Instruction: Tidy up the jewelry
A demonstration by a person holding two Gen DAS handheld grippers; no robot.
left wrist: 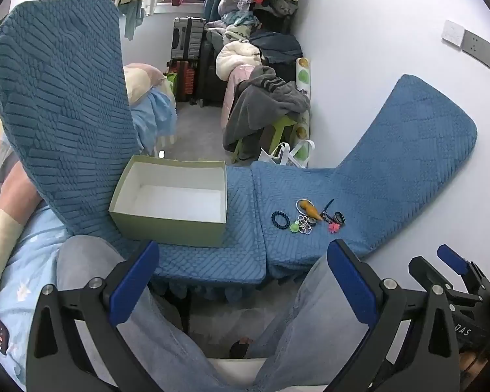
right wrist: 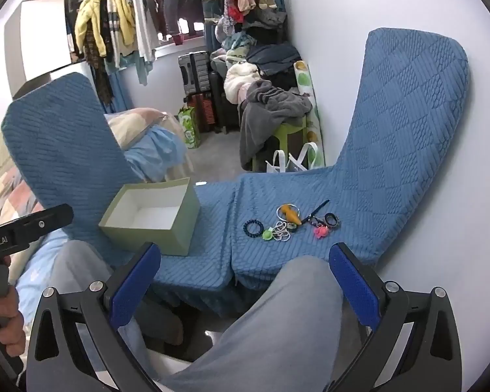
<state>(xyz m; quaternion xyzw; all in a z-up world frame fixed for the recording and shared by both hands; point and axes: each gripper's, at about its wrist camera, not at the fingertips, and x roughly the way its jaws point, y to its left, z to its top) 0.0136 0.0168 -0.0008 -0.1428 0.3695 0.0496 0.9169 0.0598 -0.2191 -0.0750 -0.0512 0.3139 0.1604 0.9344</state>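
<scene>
A small heap of jewelry lies on the blue quilted cover: a dark bead bracelet, an orange piece, silver rings, a green charm and a pink charm. The heap also shows in the right wrist view. An empty pale green box stands to the left of it, also seen in the right wrist view. My left gripper is open and empty, well short of the jewelry. My right gripper is open and empty, above my knee.
Blue covered cushions rise at the left and right. A white wall stands at the right. Behind are a green stool with grey clothes, suitcases, a bed and hanging clothes. My legs lie below the grippers.
</scene>
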